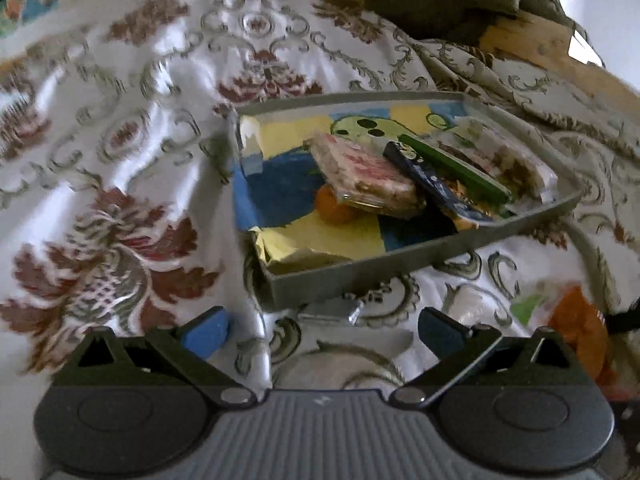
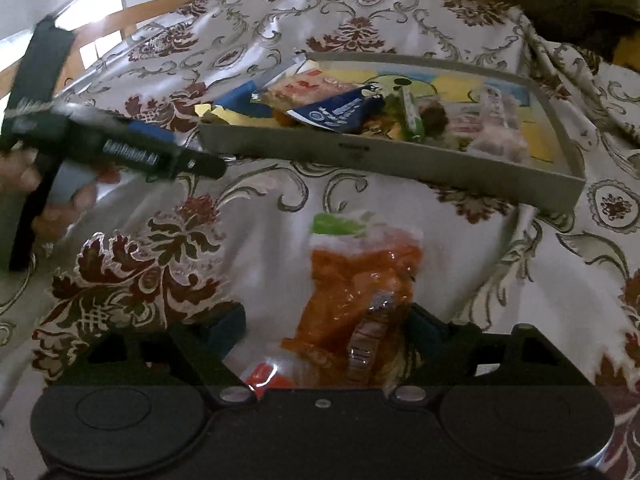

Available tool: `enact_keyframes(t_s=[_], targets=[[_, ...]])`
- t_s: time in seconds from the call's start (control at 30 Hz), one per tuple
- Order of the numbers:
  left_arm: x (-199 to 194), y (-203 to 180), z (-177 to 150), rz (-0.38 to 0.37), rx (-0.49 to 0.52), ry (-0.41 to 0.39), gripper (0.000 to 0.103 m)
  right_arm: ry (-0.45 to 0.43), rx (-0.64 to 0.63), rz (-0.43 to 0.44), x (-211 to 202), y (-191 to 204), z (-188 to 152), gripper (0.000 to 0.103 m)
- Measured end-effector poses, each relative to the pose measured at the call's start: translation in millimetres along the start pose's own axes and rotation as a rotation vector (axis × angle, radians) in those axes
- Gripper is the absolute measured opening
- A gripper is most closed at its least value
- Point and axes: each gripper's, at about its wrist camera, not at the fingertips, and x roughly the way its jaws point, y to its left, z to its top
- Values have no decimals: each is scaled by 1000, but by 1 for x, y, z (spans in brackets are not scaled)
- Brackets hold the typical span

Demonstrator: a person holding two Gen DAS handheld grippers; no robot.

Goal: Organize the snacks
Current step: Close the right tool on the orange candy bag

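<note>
A shallow grey box [image 1: 420, 258] with a bright painted floor holds several snack packs: a pink-and-brown bar [image 1: 368, 178], a dark blue pack [image 1: 436, 188], a green stick [image 1: 456, 168] and a white pack [image 1: 504, 156]. My left gripper [image 1: 324, 332] is open and empty just in front of the box. A small silver wrapper [image 1: 332, 312] lies between its fingers by the box wall. An orange snack bag [image 2: 360, 296] lies on the cloth in front of the box [image 2: 400, 160]. My right gripper [image 2: 328, 328] is open around its near end. The left gripper [image 2: 120, 148] shows at left.
A white tablecloth [image 1: 120, 160] with red floral print covers the table, with folds at the right. A wooden edge [image 1: 552, 48] and dark cloth lie behind the box. The orange bag also shows at the right of the left wrist view [image 1: 576, 328].
</note>
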Motion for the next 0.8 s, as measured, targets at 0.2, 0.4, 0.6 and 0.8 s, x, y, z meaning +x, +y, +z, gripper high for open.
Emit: enact_keyframes(t_s=[0.2,0.4,0.6,0.8], targets=[[4,6,3,-107,26,26,97,-7,44,8,4,-2,2,86],[8,10,7,-110,-79,57,88,-6,44,9,5,2,3,86],[0,-2,9,-136,-86,53,80,-14,44,18,3,3,2,80],[14,0,6,-60,-98,61,81,-25,29,-7,5,8,2,64]])
